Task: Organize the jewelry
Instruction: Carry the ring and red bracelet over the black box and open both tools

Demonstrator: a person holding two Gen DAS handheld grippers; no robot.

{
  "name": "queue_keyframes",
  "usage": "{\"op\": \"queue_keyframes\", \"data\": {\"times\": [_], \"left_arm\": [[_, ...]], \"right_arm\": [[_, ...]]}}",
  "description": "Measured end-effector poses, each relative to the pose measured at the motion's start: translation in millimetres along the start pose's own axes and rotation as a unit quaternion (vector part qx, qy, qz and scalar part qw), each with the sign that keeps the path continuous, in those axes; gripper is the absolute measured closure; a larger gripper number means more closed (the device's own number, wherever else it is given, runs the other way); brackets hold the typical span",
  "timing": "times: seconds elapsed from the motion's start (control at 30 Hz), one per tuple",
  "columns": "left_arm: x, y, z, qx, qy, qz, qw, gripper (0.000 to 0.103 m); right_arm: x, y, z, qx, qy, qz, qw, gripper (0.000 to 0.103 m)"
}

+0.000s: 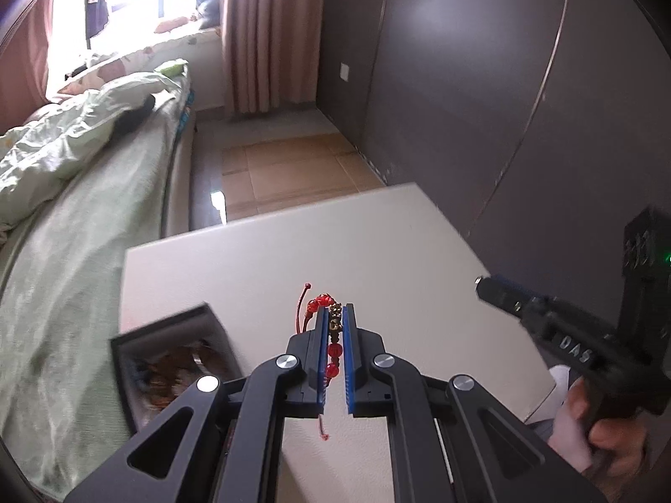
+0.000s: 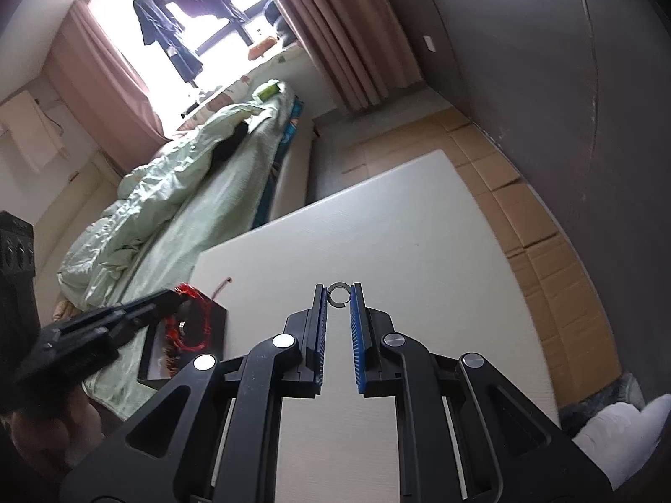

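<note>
My left gripper (image 1: 335, 314) is shut on a red bead bracelet (image 1: 334, 350) with a dark gold charm, held above the white table (image 1: 260, 276); its red cords hang out past the fingers. A black jewelry box (image 1: 167, 360) lies open at the table's left edge, just left of this gripper. In the right wrist view my right gripper (image 2: 339, 293) is shut on a small silver open ring (image 2: 339, 294) held between its fingertips above the table (image 2: 419, 251). The left gripper (image 2: 167, 299) with the bracelet hovers over the box (image 2: 191, 335), where more red jewelry lies.
A bed (image 1: 79, 226) with green bedding runs along the table's left side. A dark wardrobe wall (image 1: 524, 84) stands to the right, with wood floor (image 1: 289, 167) beyond the table. The right gripper (image 1: 557, 331) shows at the left wrist view's right edge.
</note>
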State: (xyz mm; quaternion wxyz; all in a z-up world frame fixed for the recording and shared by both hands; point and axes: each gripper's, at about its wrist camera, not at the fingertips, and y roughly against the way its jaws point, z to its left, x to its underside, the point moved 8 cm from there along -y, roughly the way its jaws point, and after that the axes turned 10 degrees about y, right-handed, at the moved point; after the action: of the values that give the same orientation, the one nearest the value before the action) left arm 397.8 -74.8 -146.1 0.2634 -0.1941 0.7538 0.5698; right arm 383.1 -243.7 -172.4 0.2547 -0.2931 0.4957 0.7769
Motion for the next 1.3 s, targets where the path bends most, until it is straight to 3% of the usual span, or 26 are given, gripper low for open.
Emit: {"op": "queue_keyframes", "data": {"times": [0.43, 0.63, 0.9, 1.0, 1.3], "left_arm": [[-10, 55, 46, -0.029, 0.029, -0.041, 0.9983, 0.099], [-2, 56, 70, -0.037, 0.047, -0.038, 0.9975, 0.099], [22, 30, 93, -0.007, 0.084, -0.002, 0.9964, 0.097], [27, 30, 104, -0.021, 0.093, -0.011, 0.9954, 0.087], [39, 48, 148, -0.025, 0.145, -0.023, 0.9888, 0.087]], "right_arm": [[-5, -1, 53, -0.045, 0.035, -0.022, 0.998, 0.091], [-6, -7, 75, -0.060, 0.048, -0.024, 0.997, 0.091], [-3, -16, 107, -0.073, 0.075, -0.021, 0.994, 0.091], [-2, -19, 116, -0.077, 0.086, -0.018, 0.993, 0.091], [3, -31, 152, -0.102, 0.125, -0.006, 0.987, 0.091]]}}
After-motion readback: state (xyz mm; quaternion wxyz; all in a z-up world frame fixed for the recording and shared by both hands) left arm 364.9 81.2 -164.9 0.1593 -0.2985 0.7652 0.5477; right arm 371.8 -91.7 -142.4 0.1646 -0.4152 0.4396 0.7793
